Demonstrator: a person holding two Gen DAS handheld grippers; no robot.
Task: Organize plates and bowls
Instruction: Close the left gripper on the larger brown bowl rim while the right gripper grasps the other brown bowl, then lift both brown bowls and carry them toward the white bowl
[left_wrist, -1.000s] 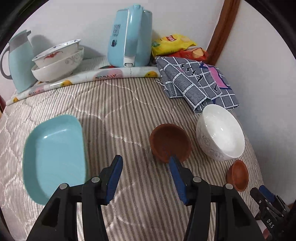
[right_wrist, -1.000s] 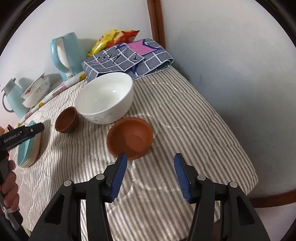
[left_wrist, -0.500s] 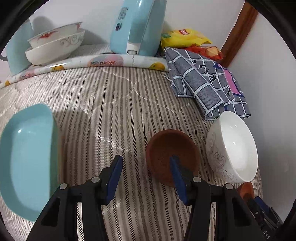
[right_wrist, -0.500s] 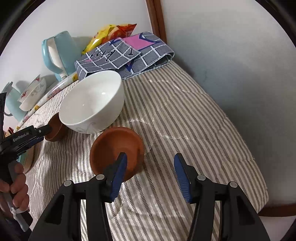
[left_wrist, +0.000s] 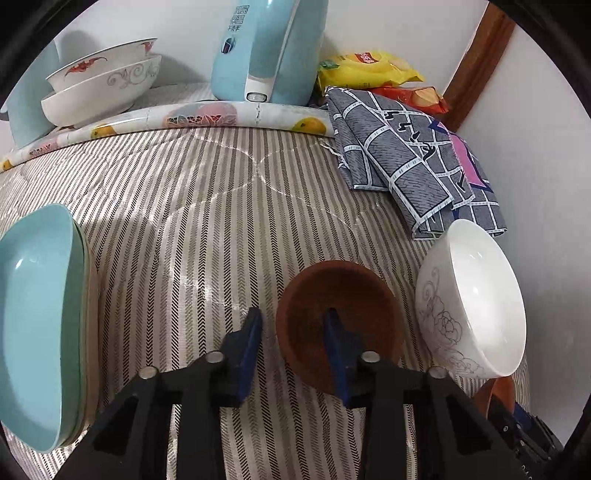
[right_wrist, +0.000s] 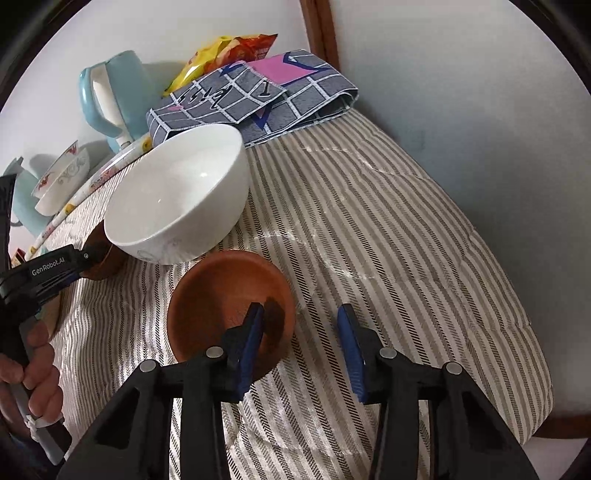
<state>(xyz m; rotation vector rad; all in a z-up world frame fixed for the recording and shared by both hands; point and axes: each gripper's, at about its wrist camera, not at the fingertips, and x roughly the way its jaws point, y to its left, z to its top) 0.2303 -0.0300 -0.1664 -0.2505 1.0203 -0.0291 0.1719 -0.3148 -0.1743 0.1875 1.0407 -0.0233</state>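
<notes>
Left view: the left tongs point down at the dark brown bowl. The bowl's near rim sits between the two blue tips, one tip inside the bowl and one outside on the striped cloth. The jaws have just been closing, but a gap shows on both sides of the rim, so they are not pinching yet. The bowl looks empty. The white bowl stands just to its right, also empty. Teal plates sit in a stack far to the left.

Right view: the right tongs reach the orange bowl. Its right rim is between the tips, left tip inside. These jaws have just been closing too and stand apart. I think nothing is in the bowl, though a dark shadow hides part. The white bowl almost touches it behind.
</notes>
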